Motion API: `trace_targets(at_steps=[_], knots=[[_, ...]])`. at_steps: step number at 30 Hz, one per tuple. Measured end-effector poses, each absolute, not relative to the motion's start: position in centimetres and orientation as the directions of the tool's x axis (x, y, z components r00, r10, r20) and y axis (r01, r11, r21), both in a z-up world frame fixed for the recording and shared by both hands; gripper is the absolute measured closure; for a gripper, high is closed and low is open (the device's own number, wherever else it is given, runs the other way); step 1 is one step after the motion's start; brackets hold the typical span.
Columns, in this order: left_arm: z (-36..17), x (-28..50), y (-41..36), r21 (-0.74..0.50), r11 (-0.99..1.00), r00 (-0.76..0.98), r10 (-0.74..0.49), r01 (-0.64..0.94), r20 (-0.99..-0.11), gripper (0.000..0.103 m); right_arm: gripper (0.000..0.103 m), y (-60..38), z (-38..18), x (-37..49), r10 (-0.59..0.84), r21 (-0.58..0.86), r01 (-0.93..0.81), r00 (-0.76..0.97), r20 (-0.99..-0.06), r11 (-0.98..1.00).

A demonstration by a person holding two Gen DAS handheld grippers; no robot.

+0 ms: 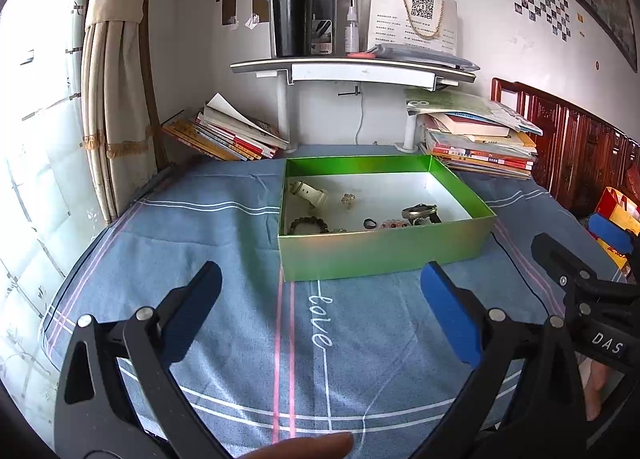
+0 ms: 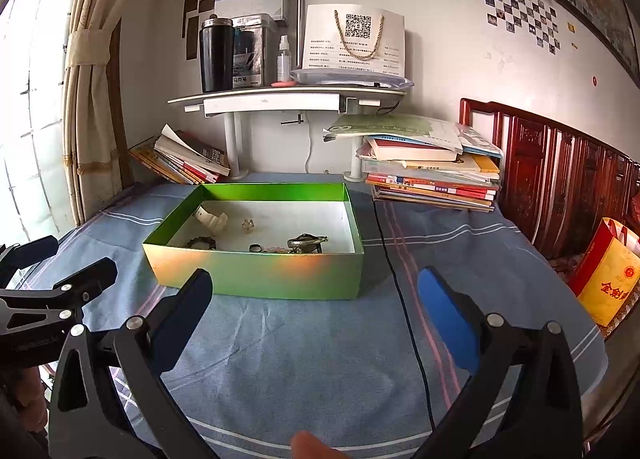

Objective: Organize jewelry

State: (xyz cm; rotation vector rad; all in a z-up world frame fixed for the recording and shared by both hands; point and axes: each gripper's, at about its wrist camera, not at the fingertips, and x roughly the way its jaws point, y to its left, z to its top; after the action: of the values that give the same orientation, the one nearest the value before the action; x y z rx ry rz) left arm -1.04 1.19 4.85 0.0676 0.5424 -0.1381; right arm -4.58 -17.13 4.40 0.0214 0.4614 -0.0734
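Green box [image 1: 384,251] sits on the counter [image 1: 224,319], holding watches, bracelets and rings. Left gripper [image 1: 320,287] and right gripper [image 2: 314,291] hover short of it, fingers wide apart, empty.

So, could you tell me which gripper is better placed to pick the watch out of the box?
Probably the right gripper: the watch lies almost straight ahead in the green box. Both stand open, empty.

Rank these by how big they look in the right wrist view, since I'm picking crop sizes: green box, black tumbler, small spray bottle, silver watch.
1. green box
2. black tumbler
3. small spray bottle and silver watch: they look similar, and the watch is nearer, so unranked.
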Motion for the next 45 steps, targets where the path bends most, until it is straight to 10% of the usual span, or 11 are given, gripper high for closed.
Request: trace_targets(at_steps=[45], knots=[[3.7, -1.0, 1.0, 0.033, 0.987, 0.835, -0.116, 0.158, -0.537, 0.004, 0.003, -16.9, 3.7, -4.3, -0.05, 0.018, 0.066, 0.881, -0.47, 0.998]])
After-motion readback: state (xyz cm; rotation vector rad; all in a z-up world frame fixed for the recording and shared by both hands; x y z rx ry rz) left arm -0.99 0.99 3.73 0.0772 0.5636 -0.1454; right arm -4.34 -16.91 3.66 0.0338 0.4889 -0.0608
